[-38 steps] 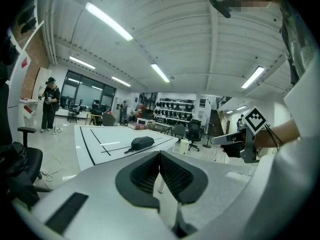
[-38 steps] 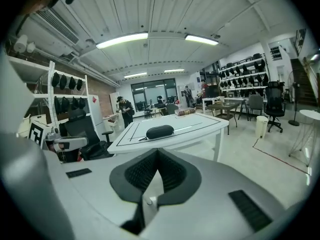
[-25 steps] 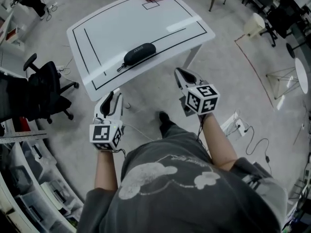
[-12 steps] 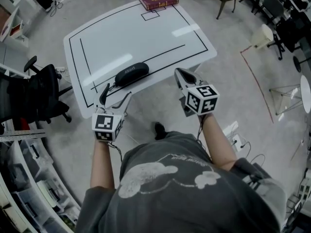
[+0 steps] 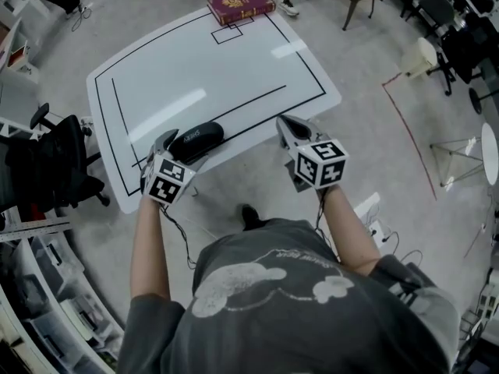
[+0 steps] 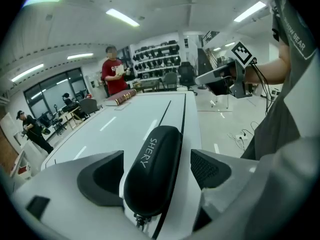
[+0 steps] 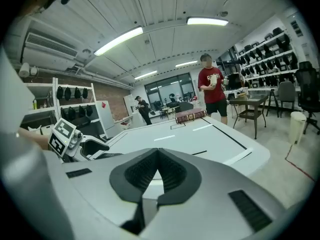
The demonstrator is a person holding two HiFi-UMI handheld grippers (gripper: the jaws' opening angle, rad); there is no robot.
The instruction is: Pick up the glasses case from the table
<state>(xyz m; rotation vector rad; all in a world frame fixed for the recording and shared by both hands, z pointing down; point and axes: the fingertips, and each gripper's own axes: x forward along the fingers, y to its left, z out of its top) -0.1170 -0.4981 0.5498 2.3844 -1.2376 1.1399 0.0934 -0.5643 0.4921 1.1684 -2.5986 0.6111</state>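
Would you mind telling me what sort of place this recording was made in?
Most likely a lab or workshop-style office: wall racks loaded with dark gear, a black office chair beside a white table marked with black lines, and a power strip with cables on the bare floor.

Bare table [image 5: 203, 76] beyond glasses case [image 5: 196, 137]; book [image 5: 240, 4] at far edge.

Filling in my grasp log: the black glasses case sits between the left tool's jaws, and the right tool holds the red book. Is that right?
No. The right tool holds nothing: the right gripper view shows its jaws together and empty, and the red book lies at the table's far edge. The glasses case does sit between the left tool's opening jaws.
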